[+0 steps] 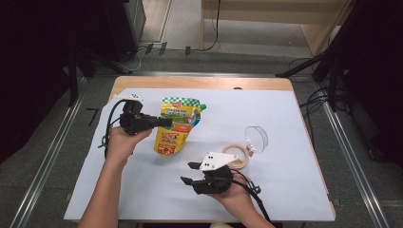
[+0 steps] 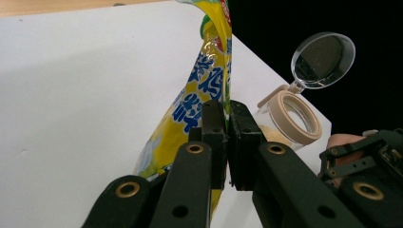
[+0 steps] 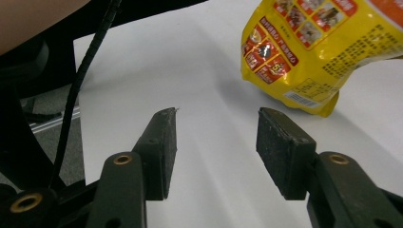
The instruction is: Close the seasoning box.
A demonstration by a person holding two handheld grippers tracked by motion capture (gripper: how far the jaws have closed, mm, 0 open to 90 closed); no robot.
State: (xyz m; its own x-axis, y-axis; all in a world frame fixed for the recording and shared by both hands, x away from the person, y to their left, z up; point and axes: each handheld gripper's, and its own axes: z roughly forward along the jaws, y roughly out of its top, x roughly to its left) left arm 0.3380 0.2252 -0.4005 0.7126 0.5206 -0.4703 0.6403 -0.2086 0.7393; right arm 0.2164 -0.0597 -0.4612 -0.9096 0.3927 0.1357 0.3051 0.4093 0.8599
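Looks like a lab or recording room, not a home. Small wooden table under a white sheet, ringed by metal floor rails. Behind the table, loose cables on grey floor; at both sides of it, dark tripod legs.

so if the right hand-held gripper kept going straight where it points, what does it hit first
Probably nothing soon: the open right hand-held gripper faces bare white sheet. The yellow pouch lies off to one side of that line, though depth is hard to judge.
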